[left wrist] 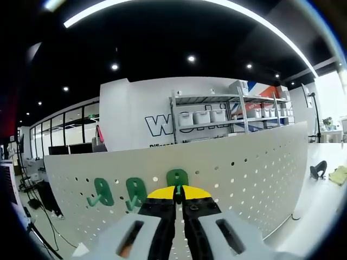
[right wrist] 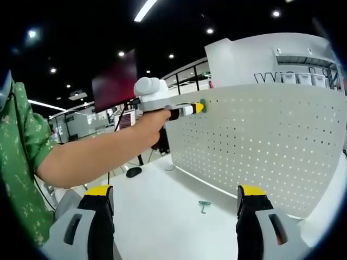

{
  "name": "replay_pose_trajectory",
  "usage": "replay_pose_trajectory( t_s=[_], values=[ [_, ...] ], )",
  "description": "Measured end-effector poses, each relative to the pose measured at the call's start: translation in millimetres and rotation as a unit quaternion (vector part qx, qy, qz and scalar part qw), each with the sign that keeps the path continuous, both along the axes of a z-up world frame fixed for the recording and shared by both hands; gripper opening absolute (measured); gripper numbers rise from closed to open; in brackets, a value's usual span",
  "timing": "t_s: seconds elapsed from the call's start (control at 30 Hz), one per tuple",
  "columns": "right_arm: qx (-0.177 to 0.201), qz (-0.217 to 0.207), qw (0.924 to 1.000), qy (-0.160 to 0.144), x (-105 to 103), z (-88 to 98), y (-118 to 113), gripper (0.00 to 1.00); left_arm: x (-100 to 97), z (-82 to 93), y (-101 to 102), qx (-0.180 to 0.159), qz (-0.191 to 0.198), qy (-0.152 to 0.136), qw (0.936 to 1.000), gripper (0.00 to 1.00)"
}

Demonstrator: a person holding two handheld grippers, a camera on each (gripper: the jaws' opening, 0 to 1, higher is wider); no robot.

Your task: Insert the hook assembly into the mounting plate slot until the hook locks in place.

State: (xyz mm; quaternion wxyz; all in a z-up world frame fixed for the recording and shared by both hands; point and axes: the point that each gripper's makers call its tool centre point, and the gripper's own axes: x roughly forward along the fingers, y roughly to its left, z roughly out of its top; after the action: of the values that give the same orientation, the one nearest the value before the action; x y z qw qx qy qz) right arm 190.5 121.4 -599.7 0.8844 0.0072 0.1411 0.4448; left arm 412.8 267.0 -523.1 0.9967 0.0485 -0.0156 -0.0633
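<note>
A white perforated mounting plate [left wrist: 244, 162] stands upright on the table. Two green hooks [left wrist: 101, 192] [left wrist: 135, 190] hang on it at the left. My left gripper [left wrist: 176, 193] is shut on a third green hook [left wrist: 177, 177], pressing it against the plate near its top edge. From the right gripper view, that left gripper [right wrist: 198, 108] meets the plate [right wrist: 271, 141] at its upper left corner, held by a person's arm [right wrist: 92, 154]. My right gripper [right wrist: 175, 190] is open and holds nothing. Another green hook [right wrist: 204, 205] lies on the white table below the plate.
A black object [left wrist: 318, 169] and a yellowish cloth [left wrist: 339, 174] lie on the table right of the plate. Shelves with white bins [left wrist: 201, 116] stand against the far wall. The person's green sleeve [right wrist: 21, 151] is at the left of the right gripper view.
</note>
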Motion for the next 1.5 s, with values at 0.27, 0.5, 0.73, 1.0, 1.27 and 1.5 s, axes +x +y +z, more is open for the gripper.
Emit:
replay_pose_trajectory(
  t_s=[0.27, 0.5, 0.73, 1.0, 1.27, 1.5],
  values=[
    [-0.001, 0.000, 1.0000, 0.001, 0.1, -0.8, -0.5, 0.96, 2.0, -1.6, -0.4, 0.004, 0.002, 0.001, 1.0000, 0.03],
    [-0.001, 0.001, 1.0000, 0.001, -0.3, -0.4, 0.0, 0.96, 2.6, -2.6, 0.4, 0.005, 0.004, 0.001, 1.0000, 0.03],
    [0.000, 0.001, 1.0000, 0.000, -1.0, 0.4, 0.3, 0.96, 2.3, -2.5, 0.4, 0.012, 0.005, -0.001, 0.9999, 0.04],
    [-0.002, 0.000, 1.0000, 0.001, -1.2, -1.0, -1.3, 0.96, 1.6, -2.8, -1.2, 0.008, 0.001, -0.001, 1.0000, 0.06],
    [-0.002, 0.001, 1.0000, 0.001, -1.3, -1.3, -0.7, 0.96, 0.9, -3.3, -1.5, 0.004, 0.001, -0.001, 1.0000, 0.10],
    [-0.001, 0.001, 1.0000, 0.002, -1.4, -1.7, -0.6, 0.95, 0.4, -2.9, 1.3, 0.006, 0.003, 0.000, 1.0000, 0.04]
  ],
)
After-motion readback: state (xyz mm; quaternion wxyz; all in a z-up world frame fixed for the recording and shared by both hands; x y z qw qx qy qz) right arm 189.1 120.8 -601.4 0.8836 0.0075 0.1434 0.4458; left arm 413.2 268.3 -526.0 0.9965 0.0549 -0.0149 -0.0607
